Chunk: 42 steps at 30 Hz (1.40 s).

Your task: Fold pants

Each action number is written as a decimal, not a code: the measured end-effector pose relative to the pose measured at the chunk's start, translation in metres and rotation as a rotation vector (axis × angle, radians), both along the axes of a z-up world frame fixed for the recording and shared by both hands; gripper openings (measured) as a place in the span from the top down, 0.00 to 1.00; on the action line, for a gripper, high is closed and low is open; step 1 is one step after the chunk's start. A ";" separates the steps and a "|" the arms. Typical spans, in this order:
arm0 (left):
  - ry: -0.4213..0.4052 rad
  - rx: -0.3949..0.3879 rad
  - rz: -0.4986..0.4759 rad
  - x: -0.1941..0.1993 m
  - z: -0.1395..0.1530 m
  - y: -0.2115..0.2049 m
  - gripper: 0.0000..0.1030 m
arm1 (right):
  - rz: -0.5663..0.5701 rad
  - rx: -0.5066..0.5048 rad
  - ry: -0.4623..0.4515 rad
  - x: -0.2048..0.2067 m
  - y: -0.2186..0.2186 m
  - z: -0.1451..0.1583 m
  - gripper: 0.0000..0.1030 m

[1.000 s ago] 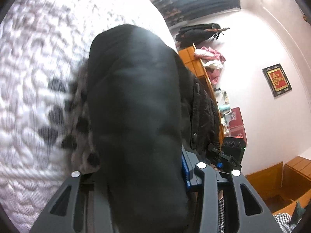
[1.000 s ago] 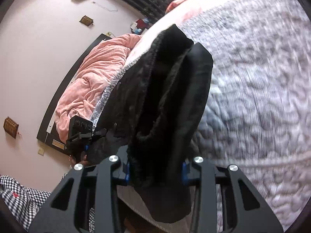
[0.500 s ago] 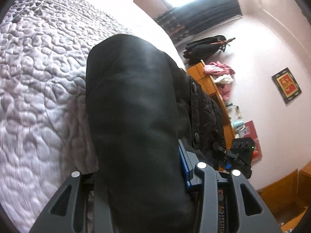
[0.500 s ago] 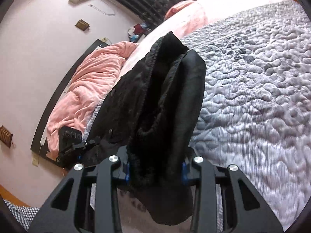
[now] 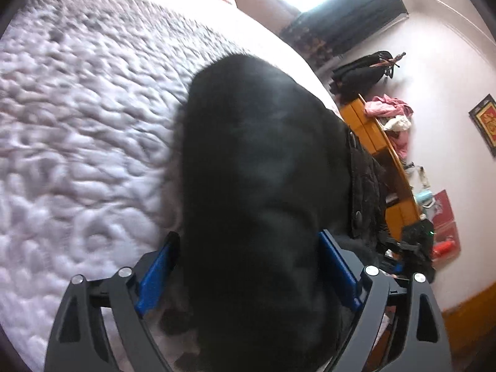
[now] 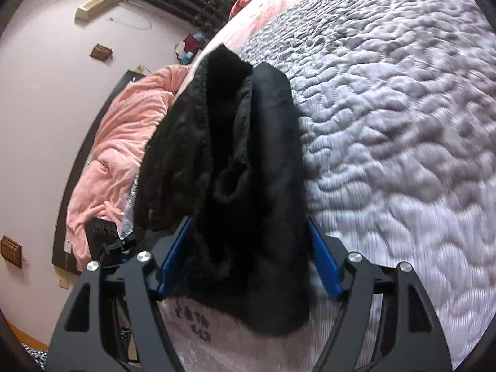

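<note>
The bed (image 5: 77, 142), under a grey quilt (image 6: 403, 130), lies ahead of both tongs, and the black pants (image 5: 260, 186) are bunched on it, running forward from between each pair of fingers. The left tongs (image 5: 248, 266) have just been opening and stand wide, the pants between the blue pads (image 5: 152, 276) but unpinched. The right tongs (image 6: 248, 257) have likewise just opened, pads beside the cloth.
</note>
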<state>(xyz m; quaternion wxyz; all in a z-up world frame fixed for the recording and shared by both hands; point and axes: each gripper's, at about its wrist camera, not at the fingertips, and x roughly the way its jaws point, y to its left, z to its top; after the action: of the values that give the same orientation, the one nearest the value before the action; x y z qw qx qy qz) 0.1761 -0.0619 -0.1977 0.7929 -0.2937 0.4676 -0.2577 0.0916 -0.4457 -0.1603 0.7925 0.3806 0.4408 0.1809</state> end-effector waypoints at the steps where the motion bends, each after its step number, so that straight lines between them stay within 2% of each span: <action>1: 0.001 0.050 0.028 -0.005 0.004 0.002 0.08 | -0.034 -0.016 0.001 -0.010 -0.004 0.004 0.28; 3: -0.011 0.123 0.073 -0.018 0.017 0.005 0.07 | -0.077 -0.058 0.004 -0.026 -0.008 0.012 0.27; 5: -0.025 0.235 0.123 -0.033 0.028 0.005 0.05 | -0.131 -0.153 -0.005 -0.048 -0.005 0.030 0.13; 7: -0.047 0.331 0.154 -0.047 0.039 0.001 0.04 | -0.165 -0.254 -0.008 -0.066 0.004 0.045 0.11; 8: -0.052 0.380 0.163 -0.060 0.044 -0.001 0.04 | -0.180 -0.328 -0.012 -0.076 0.014 0.056 0.07; 12: -0.037 0.456 0.129 -0.091 0.055 -0.013 0.04 | -0.223 -0.584 -0.017 -0.105 0.054 0.087 0.03; 14: -0.018 0.497 0.134 -0.105 0.058 -0.018 0.04 | -0.244 -0.686 -0.010 -0.118 0.070 0.095 0.03; 16: -0.036 0.546 0.136 -0.121 0.058 -0.018 0.04 | -0.254 -0.752 -0.018 -0.129 0.089 0.107 0.03; 17: -0.053 0.589 0.145 -0.128 0.065 -0.019 0.04 | -0.256 -0.766 -0.023 -0.133 0.094 0.110 0.03; 19: -0.083 0.620 0.156 -0.143 0.072 -0.016 0.04 | -0.252 -0.790 -0.034 -0.141 0.104 0.118 0.03; 22: -0.122 0.611 0.172 -0.157 0.086 -0.011 0.04 | -0.252 -0.786 -0.055 -0.152 0.114 0.130 0.03; 29: -0.130 0.595 0.192 -0.175 0.104 -0.006 0.04 | -0.234 -0.776 -0.070 -0.165 0.127 0.143 0.03; 42: -0.189 0.599 0.157 -0.197 0.128 -0.020 0.04 | -0.203 -0.782 -0.066 -0.173 0.143 0.153 0.03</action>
<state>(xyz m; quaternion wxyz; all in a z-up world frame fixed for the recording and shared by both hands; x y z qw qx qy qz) -0.0205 -0.0818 -0.0697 0.9013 -0.0571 0.4232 -0.0729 -0.0810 -0.3031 -0.0068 0.9051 0.0861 0.4109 -0.0677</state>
